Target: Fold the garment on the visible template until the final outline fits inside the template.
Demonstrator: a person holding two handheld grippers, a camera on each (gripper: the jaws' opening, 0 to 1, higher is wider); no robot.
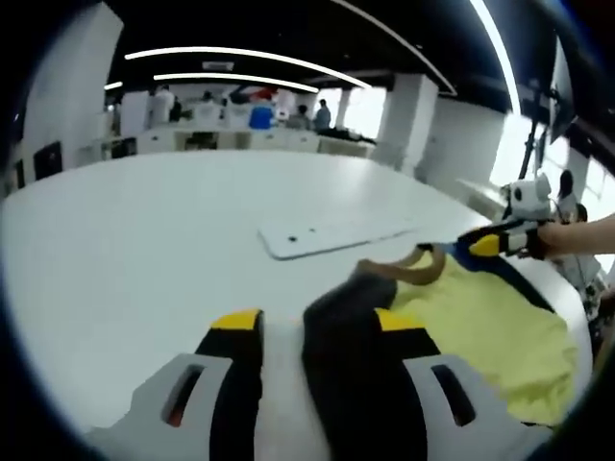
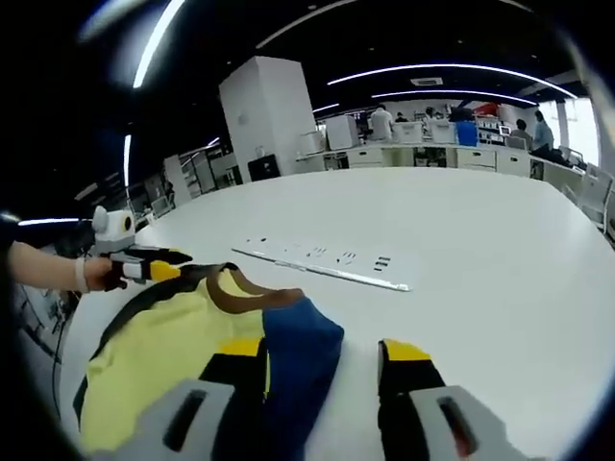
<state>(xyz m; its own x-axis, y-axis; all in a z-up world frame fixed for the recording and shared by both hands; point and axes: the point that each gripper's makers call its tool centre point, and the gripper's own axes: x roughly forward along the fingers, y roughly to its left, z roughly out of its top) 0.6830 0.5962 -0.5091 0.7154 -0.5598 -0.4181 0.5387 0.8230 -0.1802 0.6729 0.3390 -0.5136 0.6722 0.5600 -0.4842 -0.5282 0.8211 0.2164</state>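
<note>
Garment [image 2: 168,351]: yellow body, brown collar, blue sleeve, dark trim. Counter [image 1: 144,240]: white. Template [image 1: 327,233]: white. Claw [image 1: 317,336] jaws: black, yellow-tipped.

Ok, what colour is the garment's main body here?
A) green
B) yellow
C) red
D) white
B: the garment is yellow across its body, with a brown collar and dark blue sleeves, lying on the white table and held at its top corners by the left gripper and right gripper.
</note>
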